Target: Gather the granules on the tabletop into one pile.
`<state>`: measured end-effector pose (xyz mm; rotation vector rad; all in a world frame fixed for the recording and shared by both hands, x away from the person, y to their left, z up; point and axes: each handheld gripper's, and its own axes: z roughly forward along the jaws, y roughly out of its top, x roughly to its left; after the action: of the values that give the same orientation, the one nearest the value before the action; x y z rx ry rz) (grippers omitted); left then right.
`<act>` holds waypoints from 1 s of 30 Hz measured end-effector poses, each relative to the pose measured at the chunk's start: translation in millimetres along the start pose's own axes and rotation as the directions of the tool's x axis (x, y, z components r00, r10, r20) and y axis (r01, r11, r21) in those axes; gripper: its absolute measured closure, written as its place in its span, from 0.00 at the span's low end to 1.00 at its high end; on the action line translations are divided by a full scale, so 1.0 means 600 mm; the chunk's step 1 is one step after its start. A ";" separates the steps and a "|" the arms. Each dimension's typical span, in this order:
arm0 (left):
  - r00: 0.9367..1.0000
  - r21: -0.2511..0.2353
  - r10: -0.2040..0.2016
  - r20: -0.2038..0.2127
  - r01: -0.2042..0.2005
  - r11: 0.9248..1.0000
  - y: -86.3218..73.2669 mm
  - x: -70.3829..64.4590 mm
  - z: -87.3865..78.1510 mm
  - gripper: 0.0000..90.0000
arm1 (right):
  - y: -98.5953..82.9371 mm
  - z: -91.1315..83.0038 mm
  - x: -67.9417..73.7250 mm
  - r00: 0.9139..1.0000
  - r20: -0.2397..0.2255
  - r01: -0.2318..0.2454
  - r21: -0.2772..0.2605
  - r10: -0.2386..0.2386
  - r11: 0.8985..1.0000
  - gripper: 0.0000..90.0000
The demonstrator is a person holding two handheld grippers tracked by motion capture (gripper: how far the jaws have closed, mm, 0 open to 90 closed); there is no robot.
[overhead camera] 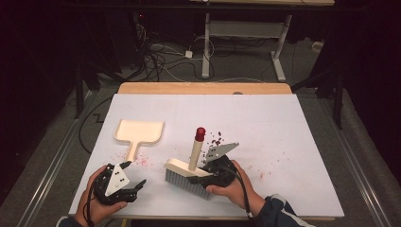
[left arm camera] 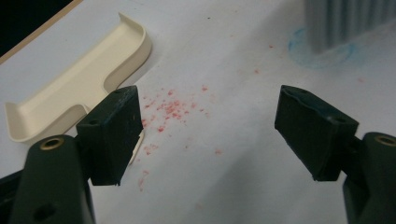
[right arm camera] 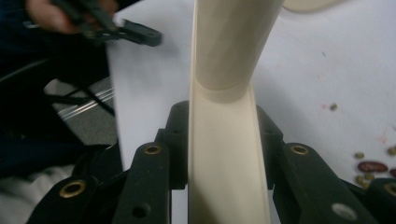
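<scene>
**Brush clamped in right tool, left tool spread near dustpan**

The brush (overhead camera: 189,174) stands on its bristles near the front edge of the surface (overhead camera: 283,123), cream head down, handle rising upright to a red tip. The right tool (overhead camera: 201,177) is clenched on the brush head; in the right gripper view both jaws press the cream plastic (right arm camera: 224,154) from either side.

The cream dustpan (overhead camera: 138,133) lies flat to the left and farther back, handle pointing toward the person. Fine red specks (left arm camera: 170,109) dust the white surface just beside that handle. Dark beans (overhead camera: 215,139) lie scattered behind the brush handle, with sparser bits off to the right.

The surface is a white sheet over a wooden top. Beyond it: dark room, grey floor, tangled cables (overhead camera: 156,54), white legs of a second desk (overhead camera: 208,42).

The left tool (overhead camera: 130,182) hovers low at the front left corner, jaws spread wide, gripping nothing, aimed at the dustpan handle. Both hands enter from the bottom edge; a dark sleeve covers the right wrist.
</scene>
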<state>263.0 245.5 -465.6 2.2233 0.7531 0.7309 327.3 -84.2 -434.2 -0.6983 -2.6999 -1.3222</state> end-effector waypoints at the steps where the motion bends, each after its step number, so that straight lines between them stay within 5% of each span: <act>1: 1.000 0.001 0.003 0.002 -0.003 1.000 0.000 -0.001 0.001 0.25 | -0.006 0.011 -0.010 0.998 0.044 -0.035 -0.008 0.035 0.999 0.75; 11: 1.000 0.010 0.014 0.011 -0.014 1.000 0.002 -0.004 0.004 0.25 | -0.008 0.004 -0.072 0.978 0.156 -0.133 -0.060 0.141 0.989 0.74; 15: 1.000 0.014 0.016 0.013 -0.016 1.000 0.002 -0.004 0.005 0.25 | -0.007 -0.009 -0.096 0.957 0.219 -0.172 -0.093 0.189 0.981 0.74; 17: 1.000 0.014 0.016 0.016 -0.017 1.000 0.001 -0.004 0.005 0.25 | -0.012 -0.021 -0.114 0.940 0.251 -0.209 -0.111 0.231 0.972 0.74; 20: 1.000 0.015 0.019 0.017 -0.019 1.000 0.002 -0.005 0.004 0.25 | -0.016 -0.031 -0.124 0.929 0.266 -0.230 -0.126 0.257 0.965 0.74; 25: 1.000 0.016 0.019 0.020 -0.019 1.000 0.002 -0.005 0.005 0.25 | -0.013 -0.040 -0.122 0.930 0.270 -0.220 -0.131 0.248 0.967 0.75; 28: 0.999 0.021 0.025 0.021 -0.026 0.999 0.002 -0.005 0.005 0.25 | -0.008 -0.056 -0.117 0.943 0.249 -0.189 -0.143 0.220 0.971 0.75; 29: 0.999 0.022 0.026 0.021 -0.026 0.999 0.002 -0.006 0.005 0.25 | -0.005 -0.073 -0.113 0.959 0.218 -0.152 -0.151 0.183 0.977 0.75; 30: 0.999 0.023 0.026 0.022 -0.026 0.999 0.002 -0.006 0.005 0.25 | -0.002 -0.083 -0.108 0.963 0.215 -0.129 -0.149 0.159 0.980 0.75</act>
<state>263.0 241.2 -467.4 2.2622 0.7271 0.7133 377.7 -146.9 -419.6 -1.1012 -2.6802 -1.4806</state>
